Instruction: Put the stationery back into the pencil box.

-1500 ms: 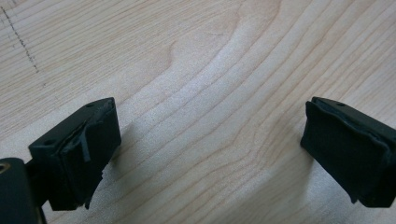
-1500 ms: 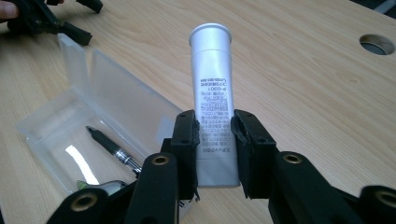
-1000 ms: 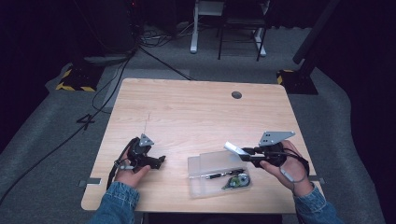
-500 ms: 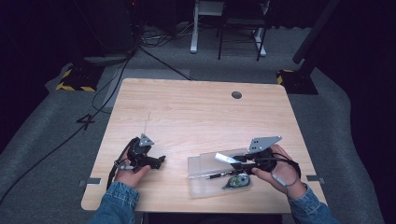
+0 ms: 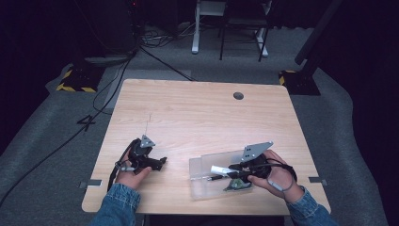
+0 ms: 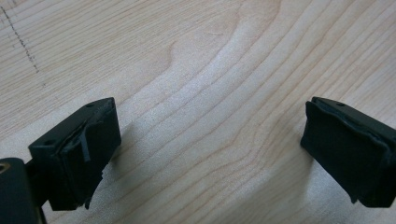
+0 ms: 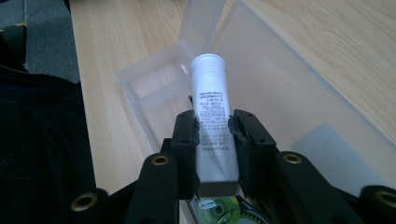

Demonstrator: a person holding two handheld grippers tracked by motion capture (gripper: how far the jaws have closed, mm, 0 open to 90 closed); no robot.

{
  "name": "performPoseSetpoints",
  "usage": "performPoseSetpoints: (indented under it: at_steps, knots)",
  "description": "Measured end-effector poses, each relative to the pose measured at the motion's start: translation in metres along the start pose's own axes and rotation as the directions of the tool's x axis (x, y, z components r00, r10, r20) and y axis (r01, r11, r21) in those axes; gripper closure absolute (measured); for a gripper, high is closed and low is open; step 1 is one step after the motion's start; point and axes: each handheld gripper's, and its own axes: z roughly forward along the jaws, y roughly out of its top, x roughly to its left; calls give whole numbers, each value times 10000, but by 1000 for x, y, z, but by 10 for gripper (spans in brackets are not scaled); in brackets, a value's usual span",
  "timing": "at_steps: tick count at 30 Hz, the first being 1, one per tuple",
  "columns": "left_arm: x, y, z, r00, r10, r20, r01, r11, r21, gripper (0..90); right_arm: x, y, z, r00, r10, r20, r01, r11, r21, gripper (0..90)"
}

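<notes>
While the right gripper [image 5: 231, 170] hangs over the clear plastic box [image 5: 207, 183] near the front right of the surface [image 5: 197, 117], its jaws are clamped on one white tube [image 7: 212, 116], which lies roughly level and points left across the box in the high view. In the right gripper view the tube's rounded cap reaches out over the bare floor of the box, with the jaws pressing its printed sides near the flat crimped end. One box is on the surface, its lid [image 7: 299, 93] folded open on the far side. Inside it, at the near right end under the gripper, sit a round green-and-white thing [image 5: 239, 186] and one dark pen-like stick [image 5: 217, 178]; what exactly they are I cannot tell. The left half of the box is bare.

One left gripper [image 5: 162, 161] rests low on the surface at the near left, well apart from the box, held by the left hand [image 5: 131, 170]. The left gripper view shows its jaws standing wide apart with bare wood between them.

Open room is plentiful: the whole far half of the surface is bare wood up to the far edge, apart from one small round hole [image 5: 238, 95] near the far right. The box lies close to the near edge, and the right hand [image 5: 275, 174] sits close to the right edge. A strip of bare wood separates the two grippers.
</notes>
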Motion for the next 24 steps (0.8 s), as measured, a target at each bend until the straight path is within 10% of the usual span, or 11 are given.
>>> performPoseSetpoints:
  at_steps: [24]
  knots:
    - [0,0,0,10000,25,-12,-25,10000,-11,48,3,-6,25,9926,-480,-1119,573,9951,811,718]
